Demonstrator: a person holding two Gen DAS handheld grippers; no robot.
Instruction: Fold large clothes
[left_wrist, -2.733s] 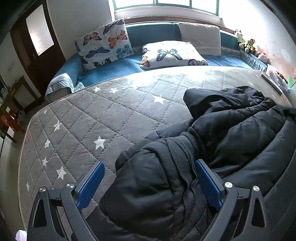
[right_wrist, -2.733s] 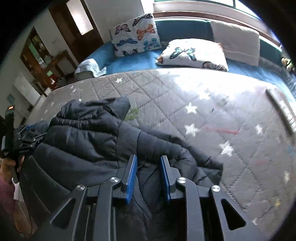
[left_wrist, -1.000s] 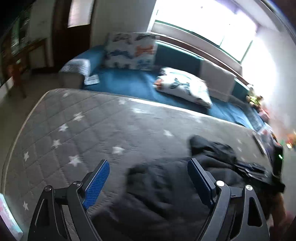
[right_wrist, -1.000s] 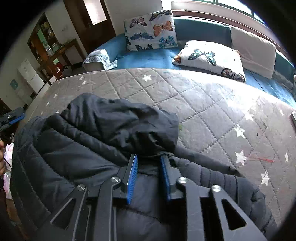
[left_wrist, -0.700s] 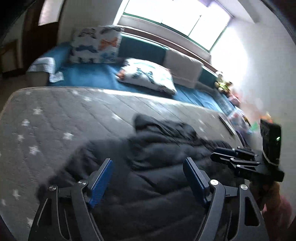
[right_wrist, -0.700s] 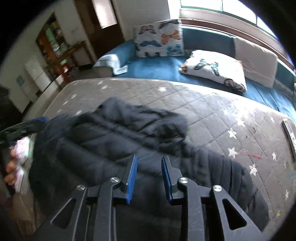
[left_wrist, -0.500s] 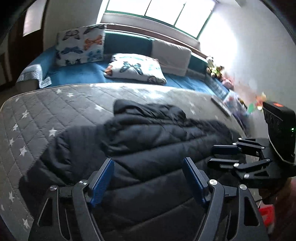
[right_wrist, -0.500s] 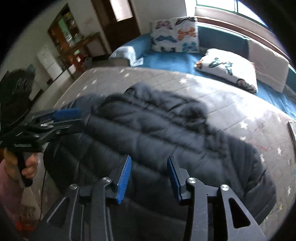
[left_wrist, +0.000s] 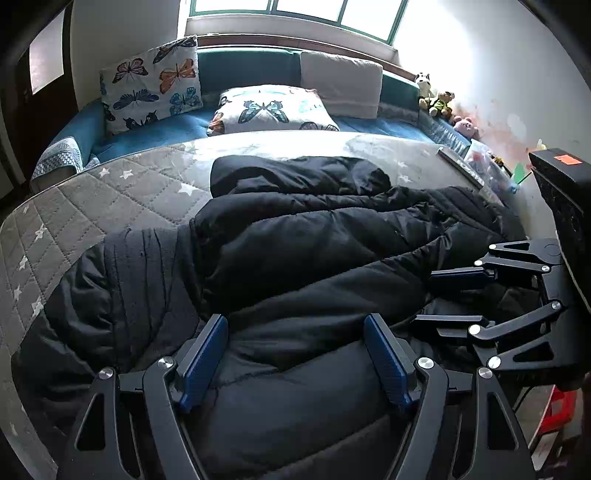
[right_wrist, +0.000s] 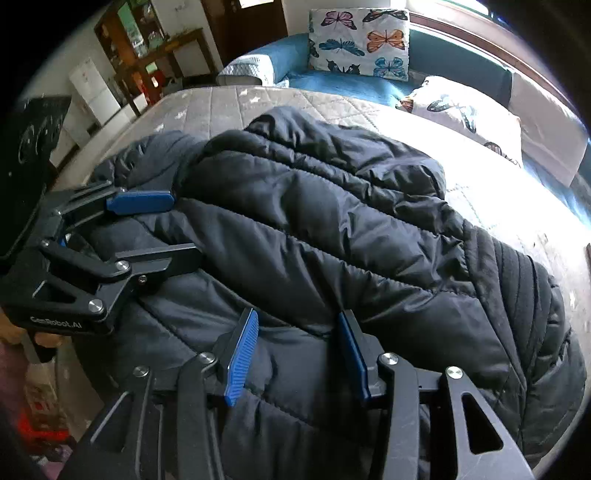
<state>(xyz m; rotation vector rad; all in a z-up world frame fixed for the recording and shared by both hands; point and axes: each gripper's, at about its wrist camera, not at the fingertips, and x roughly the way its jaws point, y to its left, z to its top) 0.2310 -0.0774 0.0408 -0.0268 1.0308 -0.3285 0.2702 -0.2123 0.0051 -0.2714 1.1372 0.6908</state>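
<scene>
A large black puffer jacket (left_wrist: 295, 251) lies crumpled across the grey star-quilted mattress (left_wrist: 110, 192); it also fills the right wrist view (right_wrist: 332, 229). My left gripper (left_wrist: 295, 350) is open, its blue pads straddling the jacket's near edge without clamping it. My right gripper (right_wrist: 295, 354) is open over the jacket's near edge, jaws apart. Each gripper shows in the other's view: the right one (left_wrist: 454, 299) at the jacket's right side, the left one (right_wrist: 159, 229) at its left side.
Butterfly pillows (left_wrist: 151, 85) and a beige cushion (left_wrist: 340, 88) lie on the blue bench beyond the mattress. Plush toys (left_wrist: 439, 99) sit by the right wall. A dark door and shelves (right_wrist: 147, 55) stand at the left. A flat object (left_wrist: 458, 166) lies at the mattress's right edge.
My right gripper has opened and let go of the jacket. My left gripper swung from the left sleeve to the jacket's near edge, staying open. The jacket now lies spread wider.
</scene>
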